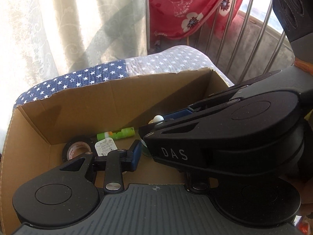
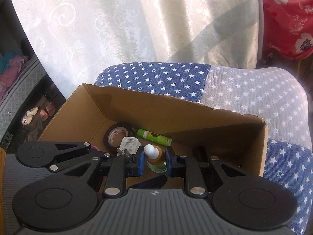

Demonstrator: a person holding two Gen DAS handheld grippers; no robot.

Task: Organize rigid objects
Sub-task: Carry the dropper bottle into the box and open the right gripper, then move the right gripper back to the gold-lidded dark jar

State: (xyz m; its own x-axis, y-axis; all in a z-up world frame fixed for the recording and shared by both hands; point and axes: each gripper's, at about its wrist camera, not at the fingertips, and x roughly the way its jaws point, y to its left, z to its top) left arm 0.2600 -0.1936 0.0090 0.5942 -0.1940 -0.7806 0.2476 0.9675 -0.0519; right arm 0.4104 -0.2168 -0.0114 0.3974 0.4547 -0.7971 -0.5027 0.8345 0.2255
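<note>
A cardboard box [image 2: 195, 121] sits on a star-patterned cushion. Inside lie a black tape roll [image 2: 117, 136], a white charger plug [image 2: 129, 144], a green glue stick [image 2: 154, 136] and a small dropper bottle [image 2: 155, 156] with a white bulb and brown neck. My right gripper [image 2: 155, 161] hangs in the box, its blue-padded fingers either side of the bottle with small gaps, so it looks open. In the left wrist view the right gripper body covers the middle right. My left gripper [image 1: 148, 152] shows only its left finger [image 1: 135, 154]; its right finger is hidden.
The box walls [image 1: 109, 101] rise on all sides. The blue and grey star cushion [image 2: 244, 94] lies beneath and behind it. A white curtain [image 2: 137, 29] and red flowered cloth [image 1: 187, 5] hang behind. Metal bars [image 1: 252, 29] stand at right. Shoes [image 2: 39, 113] lie on the floor at left.
</note>
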